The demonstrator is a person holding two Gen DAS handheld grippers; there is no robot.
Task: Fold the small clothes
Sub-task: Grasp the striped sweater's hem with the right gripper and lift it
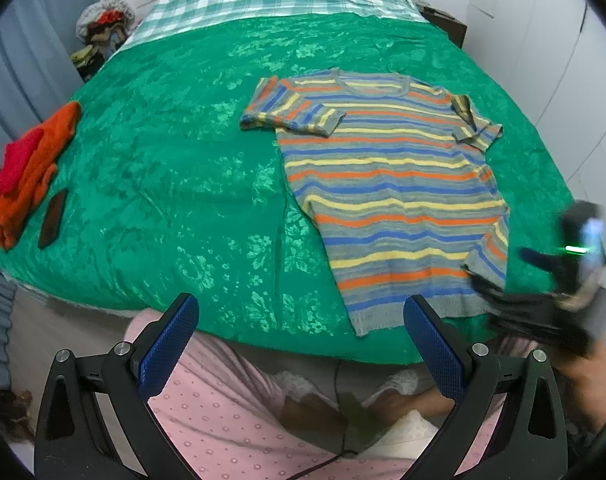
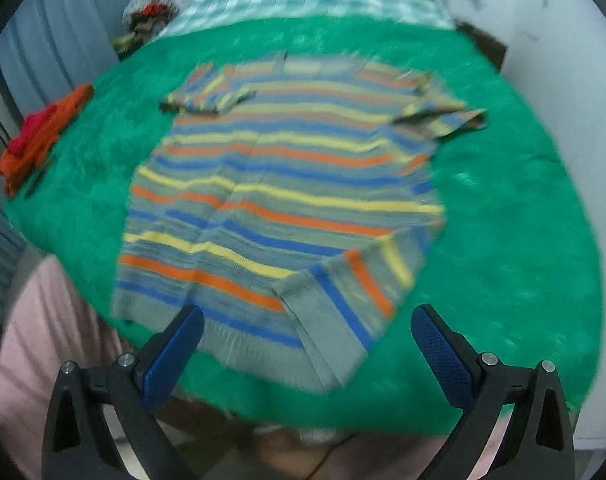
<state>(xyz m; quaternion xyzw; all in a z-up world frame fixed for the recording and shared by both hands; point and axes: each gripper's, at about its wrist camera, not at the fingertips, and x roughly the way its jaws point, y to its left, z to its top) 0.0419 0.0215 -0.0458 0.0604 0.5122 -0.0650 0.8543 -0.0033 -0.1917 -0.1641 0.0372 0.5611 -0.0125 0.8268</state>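
Observation:
A striped knit T-shirt (image 1: 387,184) in grey, blue, yellow and orange lies flat on the green bedspread (image 1: 175,184), neck to the far side, both sleeves folded inward. Its near right hem corner is turned over onto the body (image 2: 343,296). My left gripper (image 1: 301,320) is open and empty, above the bed's near edge, left of the shirt's hem. My right gripper (image 2: 307,336) is open and empty just over the shirt's hem (image 2: 231,344); it also shows blurred at the right of the left wrist view (image 1: 543,300).
Folded orange and red clothes (image 1: 27,168) lie at the bed's left edge with a dark phone (image 1: 53,218) beside them. A checked blanket (image 1: 279,0) covers the bed's far end. A pile of items (image 1: 103,28) sits beyond the far left corner. White walls stand on the right.

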